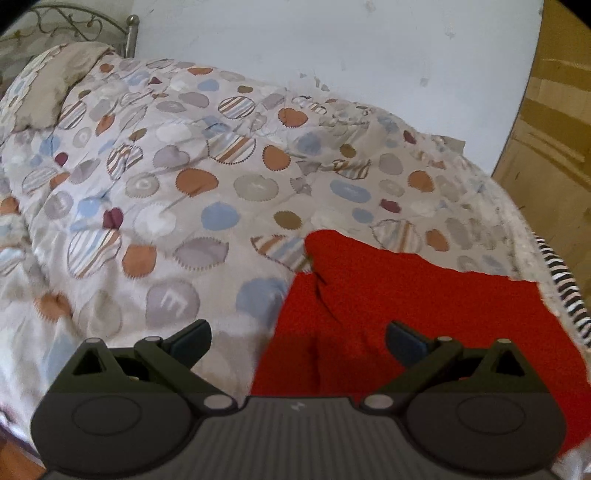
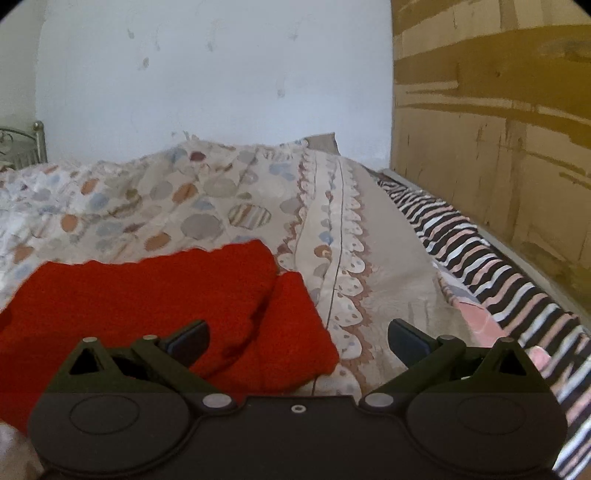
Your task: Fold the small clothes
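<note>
1. Where the left wrist camera looks along its fingers, the left gripper (image 1: pixel 298 341) hangs over the bed with its jaws spread wide and nothing between them.
2. Its right-hand fingertip (image 1: pixel 404 341) is over the red cloth (image 1: pixel 406 314), while the other fingertip is over the patterned quilt (image 1: pixel 166 184); whether either touches the fabric cannot be told.
3. In this view the red cloth lies flat on the quilt at the lower right, its left edge running down between the two fingers, with a crease near its upper left corner.
4. A pillow (image 1: pixel 48 92) sits at the far left by a metal bedframe (image 1: pixel 110 29), a pale wall (image 1: pixel 332 44) stands behind the bed, and a zebra-striped fabric (image 1: pixel 565 291) shows at the right edge.
5. Turning to the right wrist camera, the right gripper (image 2: pixel 298 341) is likewise spread wide and holds nothing.
6. Here the red cloth (image 2: pixel 147 295) lies at the lower left on the quilt (image 2: pixel 184 206), a narrower red part lying alongside its right edge, and the left-hand fingertip (image 2: pixel 192 339) is over it.
7. The other fingertip is over the quilt's scalloped border (image 2: pixel 351 266).
8. Beyond that border the zebra-striped fabric (image 2: pixel 480 258) runs along a brown board wall (image 2: pixel 498 129).
</note>
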Action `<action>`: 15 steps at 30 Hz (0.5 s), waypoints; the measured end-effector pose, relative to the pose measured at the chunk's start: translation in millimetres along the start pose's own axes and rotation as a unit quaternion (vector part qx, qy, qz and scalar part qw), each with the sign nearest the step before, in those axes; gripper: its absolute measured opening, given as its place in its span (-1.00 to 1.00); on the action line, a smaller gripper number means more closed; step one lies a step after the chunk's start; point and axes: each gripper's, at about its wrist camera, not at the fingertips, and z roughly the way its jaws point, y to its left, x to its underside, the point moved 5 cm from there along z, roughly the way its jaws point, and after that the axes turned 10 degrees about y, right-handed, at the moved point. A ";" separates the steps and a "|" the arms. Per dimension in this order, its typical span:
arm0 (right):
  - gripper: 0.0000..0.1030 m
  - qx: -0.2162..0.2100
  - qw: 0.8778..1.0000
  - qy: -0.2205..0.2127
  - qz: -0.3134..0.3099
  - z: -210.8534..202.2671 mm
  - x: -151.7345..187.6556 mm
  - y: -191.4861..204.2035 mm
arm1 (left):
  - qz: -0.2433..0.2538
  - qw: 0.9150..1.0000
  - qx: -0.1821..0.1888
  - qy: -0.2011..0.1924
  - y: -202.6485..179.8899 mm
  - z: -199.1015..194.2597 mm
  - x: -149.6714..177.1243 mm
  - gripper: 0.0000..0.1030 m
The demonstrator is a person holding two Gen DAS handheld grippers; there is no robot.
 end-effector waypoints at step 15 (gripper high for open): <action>0.99 -0.032 0.999 0.001 -0.022 -101.6 66.2 59.6 | -0.003 0.999 0.039 -0.021 -8.3 -86.6 65.9 0.99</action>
